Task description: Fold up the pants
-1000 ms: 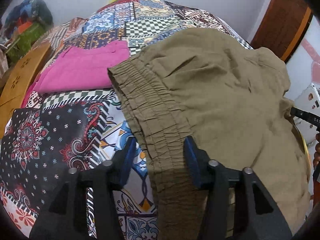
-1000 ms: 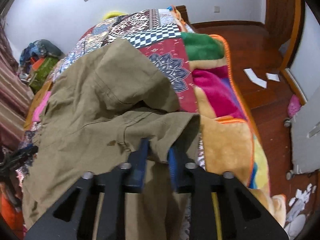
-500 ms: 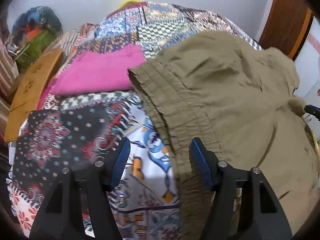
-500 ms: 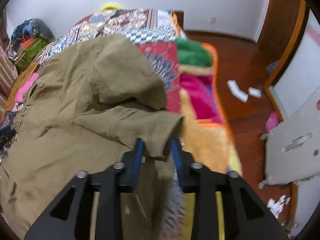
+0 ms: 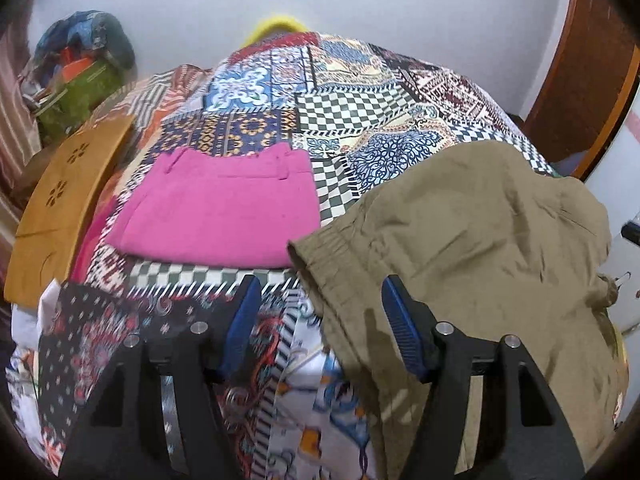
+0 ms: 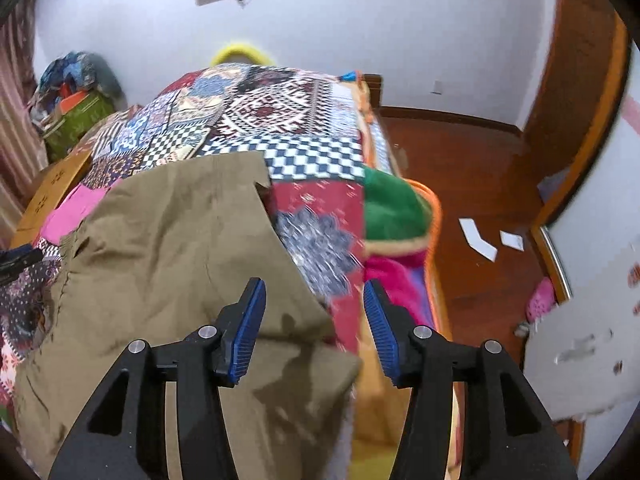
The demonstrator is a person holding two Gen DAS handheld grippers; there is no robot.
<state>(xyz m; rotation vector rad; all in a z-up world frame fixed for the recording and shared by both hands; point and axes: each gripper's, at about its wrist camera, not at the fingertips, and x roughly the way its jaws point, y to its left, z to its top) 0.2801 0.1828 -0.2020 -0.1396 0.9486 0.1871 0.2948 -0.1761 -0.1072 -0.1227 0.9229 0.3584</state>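
Olive-green pants (image 5: 472,248) lie folded on the patchwork bedspread (image 5: 352,112), their elastic waistband (image 5: 320,256) towards the left. My left gripper (image 5: 320,320) hovers above the waistband's corner. Its jaws are closing but stand wide, with the blue pads (image 5: 400,332) off the cloth. In the right wrist view the pants (image 6: 172,248) fill the lower left. My right gripper (image 6: 314,320) hangs over their folded right edge. Its jaws are opening, the fold lies loose below them, and neither pad presses on it.
A folded pink garment (image 5: 220,216) lies on the bed beyond the waistband. A wooden board (image 5: 60,208) and a green bag (image 5: 76,96) stand to the left. A bright fleece blanket (image 6: 396,208) hangs off the right bedside above a wooden floor with paper scraps (image 6: 478,240).
The right gripper let go of the pants' fold, opened and lifted away. The left gripper drew back from the waistband, so the pink garment and more of the bed now show.
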